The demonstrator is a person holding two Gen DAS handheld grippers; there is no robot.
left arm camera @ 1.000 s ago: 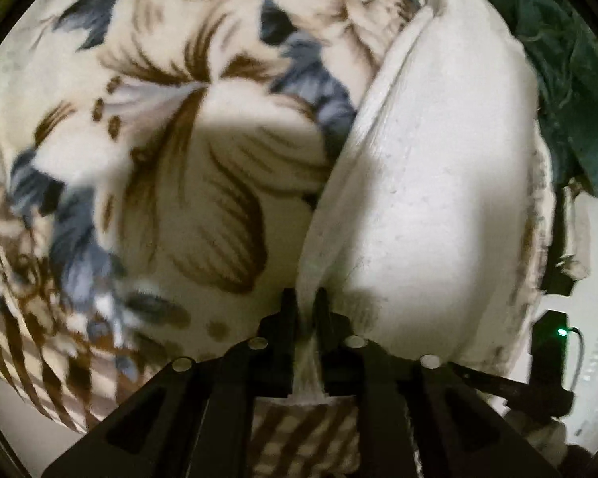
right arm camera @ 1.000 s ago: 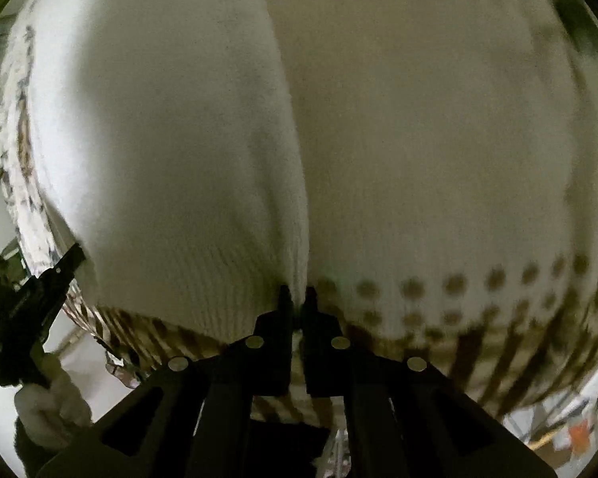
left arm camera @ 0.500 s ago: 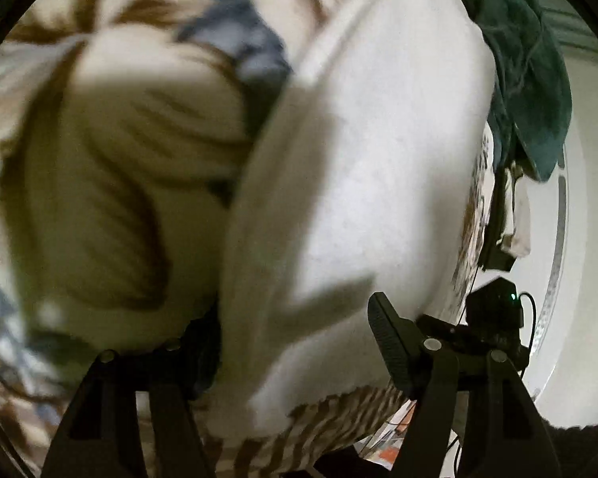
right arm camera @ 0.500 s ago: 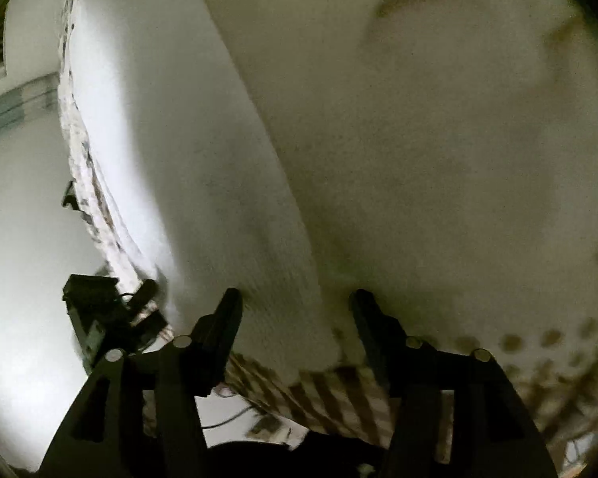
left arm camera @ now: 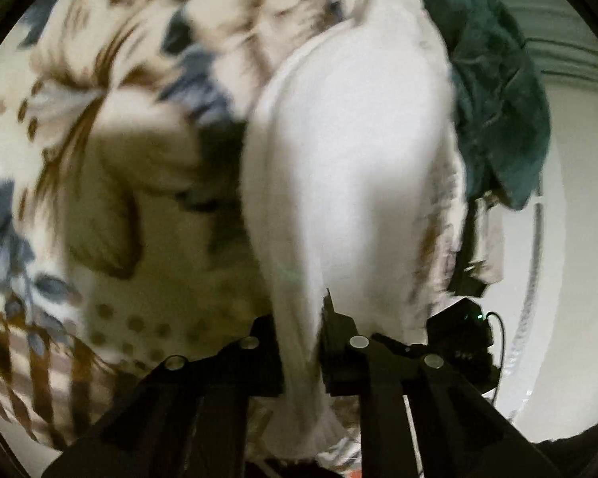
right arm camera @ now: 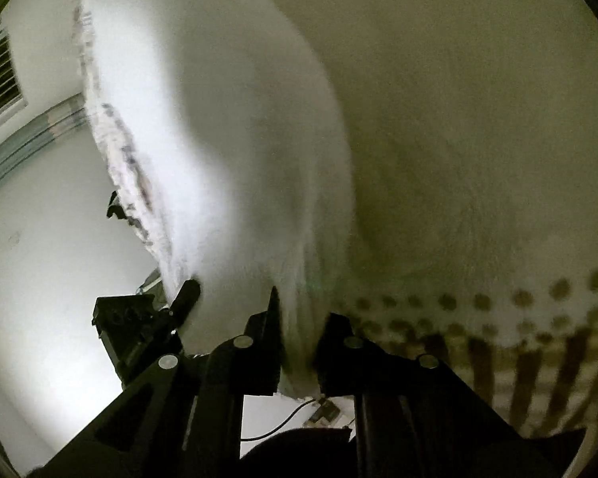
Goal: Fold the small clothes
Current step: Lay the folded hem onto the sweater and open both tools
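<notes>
A white knitted garment lies on a floral blanket. In the left wrist view my left gripper is shut on a bunched edge of the garment, which runs down between the fingers. In the right wrist view the same white garment fills the middle, and my right gripper is shut on its near edge. The other gripper shows at the garment's left side in the right wrist view. Both views are blurred.
A dark green cloth lies beyond the white garment at the right. The blanket's dotted and striped border runs along the near edge. A white floor or wall lies past the bed edge.
Both grippers opened half a second ago, letting go of the garment's edge, and have now closed again on a thicker fold of the white garment. Both cameras moved.
</notes>
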